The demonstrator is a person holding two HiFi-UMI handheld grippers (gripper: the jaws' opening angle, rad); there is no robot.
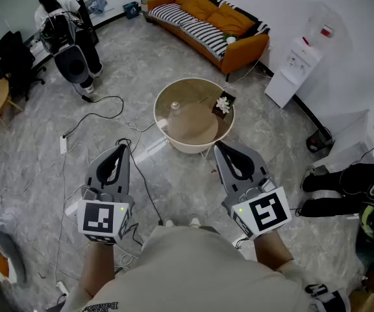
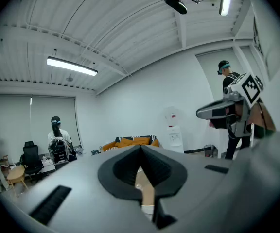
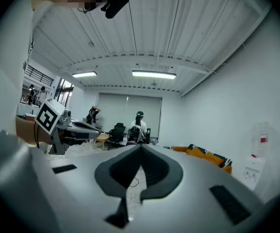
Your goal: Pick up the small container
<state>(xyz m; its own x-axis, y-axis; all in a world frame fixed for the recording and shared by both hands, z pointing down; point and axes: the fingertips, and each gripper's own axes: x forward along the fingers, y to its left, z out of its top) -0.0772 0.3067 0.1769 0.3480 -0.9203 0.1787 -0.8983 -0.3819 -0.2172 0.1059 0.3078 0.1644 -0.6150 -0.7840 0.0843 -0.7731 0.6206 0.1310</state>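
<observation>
A small clear container [image 1: 174,107] stands on the left half of a round beige table [image 1: 193,135], in the head view ahead of both grippers. A dark card with a white flower [image 1: 223,103] lies at the table's right rim. My left gripper [image 1: 121,148] is held low in front of me, jaws together, empty, short of the table's left edge. My right gripper [image 1: 220,145] is also shut and empty, its tip close to the table's near rim. In the left gripper view the shut tips [image 2: 141,147] point into the room, with a strip of the table [image 2: 147,191] showing through the gap.
An orange sofa [image 1: 208,19] with striped cushions stands behind the table. A white water dispenser [image 1: 296,62] is at the right wall. A person sits on the floor at right [image 1: 359,182]; another stands by a desk at far left [image 1: 56,15]. Cables [image 1: 93,117] trail over the floor.
</observation>
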